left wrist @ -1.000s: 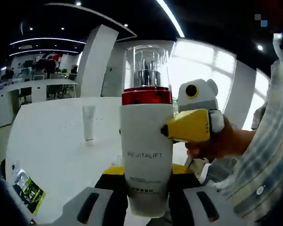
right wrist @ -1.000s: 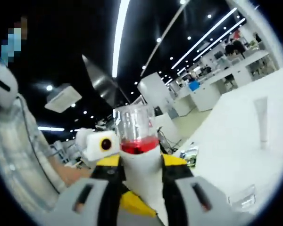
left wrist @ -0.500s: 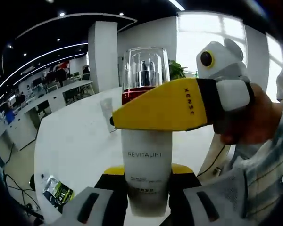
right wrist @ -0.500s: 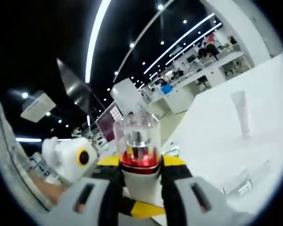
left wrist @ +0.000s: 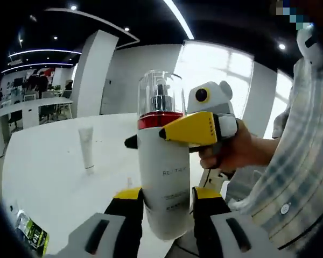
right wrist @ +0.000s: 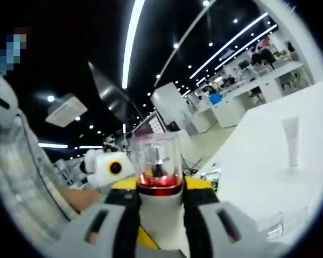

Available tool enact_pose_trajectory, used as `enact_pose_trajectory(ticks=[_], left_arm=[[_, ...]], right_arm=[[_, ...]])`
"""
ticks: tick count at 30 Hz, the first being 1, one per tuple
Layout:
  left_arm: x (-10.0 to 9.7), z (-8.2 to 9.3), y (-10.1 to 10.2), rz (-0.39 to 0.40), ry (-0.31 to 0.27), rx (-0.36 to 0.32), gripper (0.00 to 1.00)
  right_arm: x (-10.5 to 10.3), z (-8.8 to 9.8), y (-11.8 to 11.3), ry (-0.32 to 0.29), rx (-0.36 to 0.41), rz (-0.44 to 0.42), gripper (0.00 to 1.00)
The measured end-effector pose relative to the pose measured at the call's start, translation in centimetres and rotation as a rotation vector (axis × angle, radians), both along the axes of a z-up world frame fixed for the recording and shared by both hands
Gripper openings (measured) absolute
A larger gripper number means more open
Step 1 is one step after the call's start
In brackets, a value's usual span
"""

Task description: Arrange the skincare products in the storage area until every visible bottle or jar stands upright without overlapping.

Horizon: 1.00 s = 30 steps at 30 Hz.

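Open-plan office, dark ceiling with strip lights and spots, white columns, big bright window behind; work surface is a wide white table (left wrist: 54,166). Both grippers are on the same item, held up off the table: a white pump bottle (left wrist: 164,183) with a red collar (left wrist: 160,120) and a clear cap (left wrist: 160,95) over a metal pump head, partly readable lettering on the body. Left gripper (left wrist: 165,212), seen in its own view: black-and-yellow jaws closed against the bottle's lower body, one each side, bottle standing straight up out of them. Right gripper (left wrist: 145,141) comes into that view from the right, yellow jaws pinching the bottle just below the red collar, one black tip poking out on the bottle's far-left side; a hand (left wrist: 229,153) wraps its handle, checked sleeve (left wrist: 293,161) further right. In the right gripper view the right gripper (right wrist: 159,215) has its jaws tight on the white body of the bottle (right wrist: 160,207), red collar and clear cap just above the tips; the left gripper's yellow part sits low between them, its white housing off to the left. Beyond the left gripper's jaws, left and further out, a white tube (left wrist: 86,148) stands upright on its cap on the table, well apart from the bottle. The same tube (right wrist: 291,141) sits far right in the right gripper view. Low left by the left gripper, at the table edge, a dark packet with green print (left wrist: 32,234). Low right in the right gripper view, a clear item (right wrist: 274,223) lies on the table, too blurred to identify.
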State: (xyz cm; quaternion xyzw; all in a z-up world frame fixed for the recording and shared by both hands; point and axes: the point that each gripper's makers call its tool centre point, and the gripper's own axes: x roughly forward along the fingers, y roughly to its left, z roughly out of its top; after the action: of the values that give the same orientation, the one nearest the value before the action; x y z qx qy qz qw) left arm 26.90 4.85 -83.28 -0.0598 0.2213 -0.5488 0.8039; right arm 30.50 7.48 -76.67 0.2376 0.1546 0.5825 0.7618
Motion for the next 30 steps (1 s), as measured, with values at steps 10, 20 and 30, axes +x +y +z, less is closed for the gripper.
enact_pose_trajectory(ticks=[10, 20, 30], left_arm=[[-2.4, 2.6, -0.8, -0.136, 0.082, -0.196, 0.31], [-2.8, 3.3, -1.9, -0.169, 0.103, -0.254, 0.36], [-2.7, 3.5, -1.5, -0.145, 0.04, -0.253, 0.29]], right_arm=[[-3.1, 2.7, -0.4, -0.078, 0.105, 0.206, 0.28], [-4.6, 3.5, 0.4, -0.104, 0.15, 0.272, 0.27], [-4.1, 3.4, 0.4, -0.081, 0.179, 0.256, 0.28]])
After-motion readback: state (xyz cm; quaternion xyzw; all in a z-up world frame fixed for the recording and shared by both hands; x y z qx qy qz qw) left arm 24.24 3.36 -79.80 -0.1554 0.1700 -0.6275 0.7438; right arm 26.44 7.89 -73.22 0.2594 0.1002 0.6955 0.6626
